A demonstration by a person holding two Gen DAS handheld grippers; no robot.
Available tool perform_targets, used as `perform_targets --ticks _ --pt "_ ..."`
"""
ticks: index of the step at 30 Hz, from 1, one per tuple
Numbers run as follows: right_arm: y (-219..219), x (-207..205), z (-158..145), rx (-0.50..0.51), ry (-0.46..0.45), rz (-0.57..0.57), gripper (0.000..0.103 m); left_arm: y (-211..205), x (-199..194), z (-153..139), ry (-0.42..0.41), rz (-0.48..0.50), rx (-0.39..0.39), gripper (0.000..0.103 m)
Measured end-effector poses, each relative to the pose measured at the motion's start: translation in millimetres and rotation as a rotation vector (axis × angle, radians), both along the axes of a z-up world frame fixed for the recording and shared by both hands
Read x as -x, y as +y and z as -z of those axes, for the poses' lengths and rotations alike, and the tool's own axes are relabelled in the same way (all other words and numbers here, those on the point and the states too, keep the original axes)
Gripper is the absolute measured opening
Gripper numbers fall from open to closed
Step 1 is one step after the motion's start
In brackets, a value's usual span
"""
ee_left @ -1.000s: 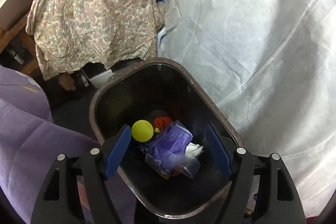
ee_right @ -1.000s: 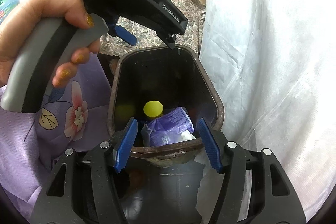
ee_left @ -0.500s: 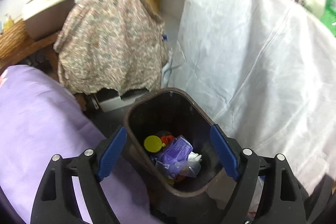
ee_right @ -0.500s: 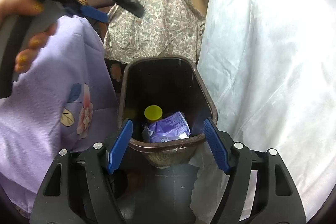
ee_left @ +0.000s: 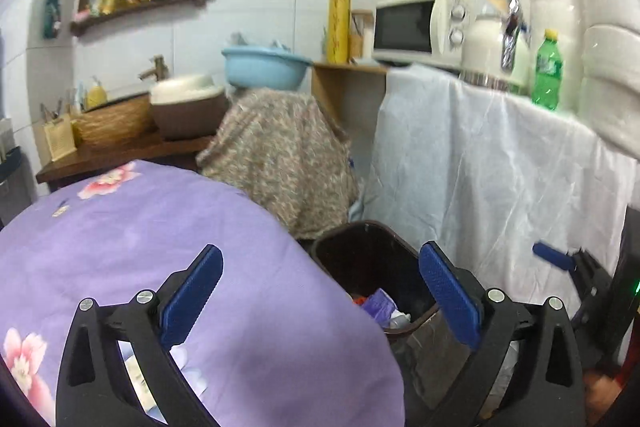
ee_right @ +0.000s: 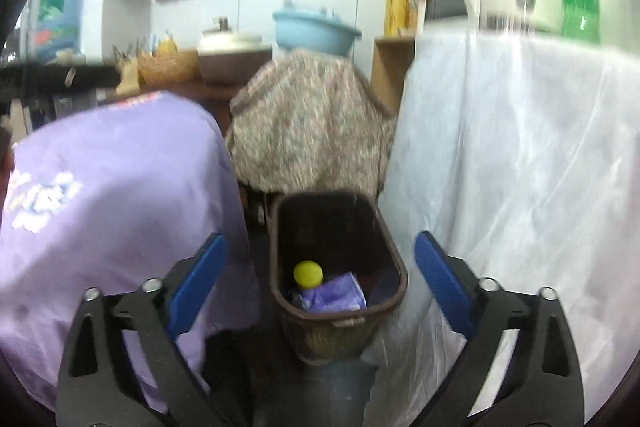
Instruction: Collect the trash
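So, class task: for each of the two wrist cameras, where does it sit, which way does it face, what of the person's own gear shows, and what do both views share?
Left wrist: sits behind the left gripper, jaws opening and empty, facing slightly down over the purple cloth; the right gripper's blue pad shows at the right.
Right wrist: sits behind the right gripper, jaws opening and empty, facing the brown bin head-on.
Shared: bin, purple wrapper, white sheet, blue basin.
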State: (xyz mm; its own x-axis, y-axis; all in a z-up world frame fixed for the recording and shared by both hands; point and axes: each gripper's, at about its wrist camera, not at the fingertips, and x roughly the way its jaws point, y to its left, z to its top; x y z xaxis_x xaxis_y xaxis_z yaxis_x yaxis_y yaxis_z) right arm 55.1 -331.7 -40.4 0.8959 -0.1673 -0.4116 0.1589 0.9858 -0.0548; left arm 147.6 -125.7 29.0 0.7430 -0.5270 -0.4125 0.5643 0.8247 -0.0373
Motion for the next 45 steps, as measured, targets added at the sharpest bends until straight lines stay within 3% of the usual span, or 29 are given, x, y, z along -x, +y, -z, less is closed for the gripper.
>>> perform_targets --ticks 3,7,12,18,22,30,45 --pt "17.6 21.7 -21.9 -0.001 -0.105 -0.03 0.097 23.3 27.2 -1.0 -0.073 -0.073 0.009 0.097" --pt "40.4 38.0 -34.7 -0.007 -0.156 -0.065 0.097 42.2 62.6 0.3 -0.148 -0.143 0.017 0.097" --pt "69.4 70.4 -39.4 0.009 -0.228 -0.109 0.097 69.8 102.5 6.7 -0.184 -0.234 0.073 0.097" --pt "97.0 119.4 -44.3 0.029 -0.33 -0.22 0.097 85.9 152.8 10.7 -0.291 -0.368 0.056 0.097" --pt "102.4 137.5 -41.5 -0.019 -0.343 -0.275 0.097 91.9 170.7 12.3 -0.293 -0.377 0.088 0.097" --pt "107.8 151.2 -38.5 0.013 -0.362 -0.292 0.097 101.8 181.6 19.3 -0.297 -0.446 0.106 0.097" --pt "103.2 147.1 -34.8 -0.005 -0.349 -0.289 0.097 108.7 182.3 21.8 -0.285 -0.424 0.108 0.097"
